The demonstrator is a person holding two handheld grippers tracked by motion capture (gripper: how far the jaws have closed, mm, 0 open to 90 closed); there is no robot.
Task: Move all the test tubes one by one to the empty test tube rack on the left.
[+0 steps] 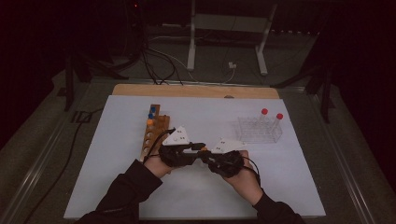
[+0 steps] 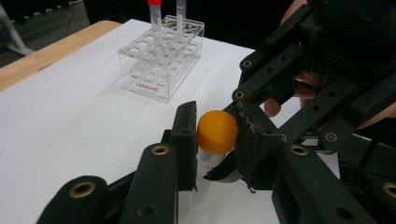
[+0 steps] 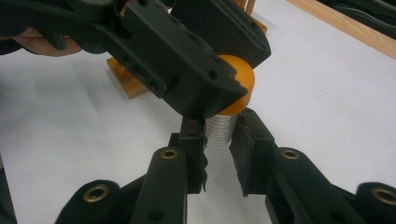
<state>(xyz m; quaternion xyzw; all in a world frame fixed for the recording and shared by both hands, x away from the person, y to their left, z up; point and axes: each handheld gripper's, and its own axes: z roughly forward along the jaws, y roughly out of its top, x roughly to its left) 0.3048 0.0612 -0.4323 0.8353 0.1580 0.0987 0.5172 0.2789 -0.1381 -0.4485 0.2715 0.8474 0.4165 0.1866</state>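
Left gripper (image 2: 215, 140) clamps orange cap (image 2: 216, 131) near rack (image 2: 161, 56).

A clear plastic test tube (image 3: 218, 133) with a screw thread and an orange cap (image 2: 217, 132) is held off the white desk (image 1: 196, 196), between both hand-held grippers.

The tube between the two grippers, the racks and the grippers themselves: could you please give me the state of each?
Orange-capped tube: capped, held above the table.
Left gripper: shut on the cap.
Right gripper: shut on the tube's body.
Clear rack: two red-capped tubes upright.
Wooden rack: capped tubes at far end.
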